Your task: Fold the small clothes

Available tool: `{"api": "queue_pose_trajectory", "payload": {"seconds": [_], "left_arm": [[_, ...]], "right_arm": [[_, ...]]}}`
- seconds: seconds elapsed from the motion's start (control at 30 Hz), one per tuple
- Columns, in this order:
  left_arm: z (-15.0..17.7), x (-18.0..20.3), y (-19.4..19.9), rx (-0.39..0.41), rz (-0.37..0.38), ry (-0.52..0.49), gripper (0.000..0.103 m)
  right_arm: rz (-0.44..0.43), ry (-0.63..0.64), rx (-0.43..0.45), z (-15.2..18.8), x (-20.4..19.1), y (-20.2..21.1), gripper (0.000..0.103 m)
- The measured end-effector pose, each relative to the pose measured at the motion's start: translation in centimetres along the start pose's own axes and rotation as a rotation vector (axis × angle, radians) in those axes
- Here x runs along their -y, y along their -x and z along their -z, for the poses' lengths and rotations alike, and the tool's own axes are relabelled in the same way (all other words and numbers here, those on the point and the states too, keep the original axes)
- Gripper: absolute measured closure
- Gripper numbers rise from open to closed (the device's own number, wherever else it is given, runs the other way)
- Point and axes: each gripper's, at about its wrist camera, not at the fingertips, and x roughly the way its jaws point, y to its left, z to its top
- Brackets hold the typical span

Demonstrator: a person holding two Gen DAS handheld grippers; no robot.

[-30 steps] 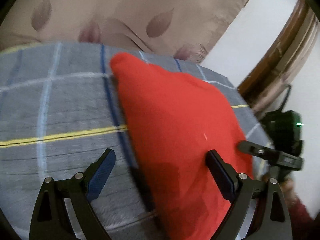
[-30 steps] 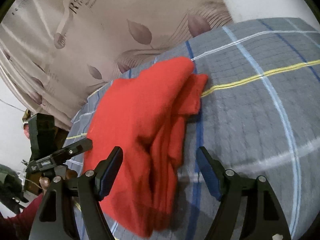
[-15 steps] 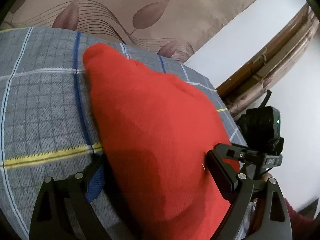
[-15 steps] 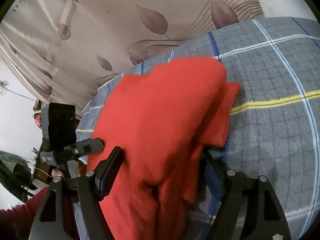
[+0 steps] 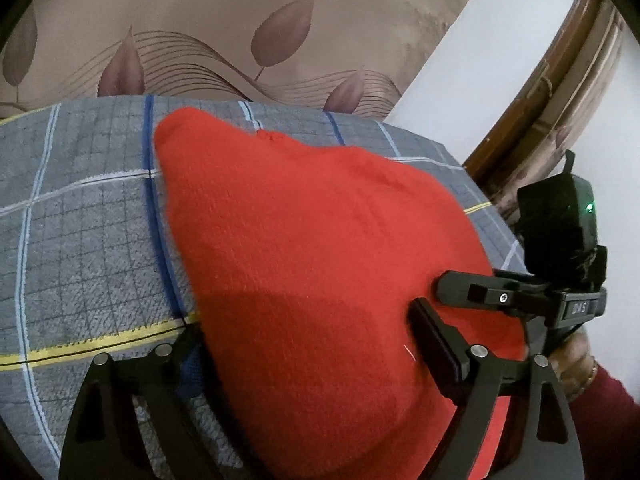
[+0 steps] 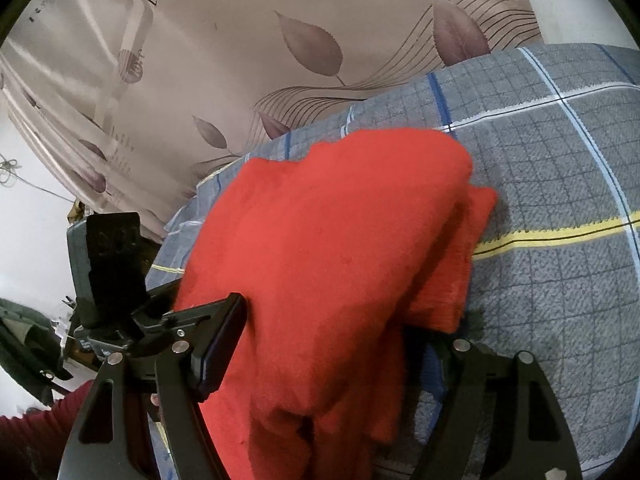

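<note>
A red knitted garment (image 5: 312,264) lies folded in layers on a grey plaid bed cover (image 5: 80,240). My left gripper (image 5: 308,352) is open with its jaws wide apart around the garment's near end; its left finger sits under the cloth edge. My right gripper (image 6: 340,340) is open too, its jaws either side of the same garment (image 6: 328,248), the right finger hidden under the cloth. Each gripper shows in the other's view, close together: the right one (image 5: 520,300) and the left one (image 6: 140,320).
A beige curtain with leaf prints (image 5: 240,40) hangs behind the bed. A white wall and a brown wooden frame (image 5: 560,80) are at the right in the left wrist view. The bed cover (image 6: 560,200) extends to the right in the right wrist view.
Both grippers have moved forward onto the garment, so the cloth now fills the space between their open jaws. The garment's near edge now covers one finger of each gripper.
</note>
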Motion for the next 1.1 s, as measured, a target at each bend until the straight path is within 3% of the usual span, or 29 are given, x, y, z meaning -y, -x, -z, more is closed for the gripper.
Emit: {"api": "queue_pose_trajectory", "payload": {"seconds": [0.37,0.53,0.83,0.97,1.1], "left_arm": [[0.2,1.0,-0.3,0.017,-0.07,-0.061,0.027],[0.2,1.1,-0.3,0.018,-0.078,-0.068,0.028],[0.2,1.2,-0.5,0.02,-0.087,-0.069,0.028],[0.3,1.5,-0.5,0.025,-0.107,-0.079,0.029],[0.5,2.5,-0.2,0.049,-0.15,-0.126,0.041]], "right_arm": [[0.054,0.018,-0.022,0.2,-0.4,-0.3,0.064],[0.052,0.023,-0.027,0.2,-0.3,-0.3,0.065],[0.075,0.048,-0.021,0.5,-0.9,-0.5,0.055],[0.124,0.093,-0.028,0.7,-1.7,-0.7,0.067],[0.12,0.064,-0.022,0.8,-1.9,-0.7,0.072]]}}
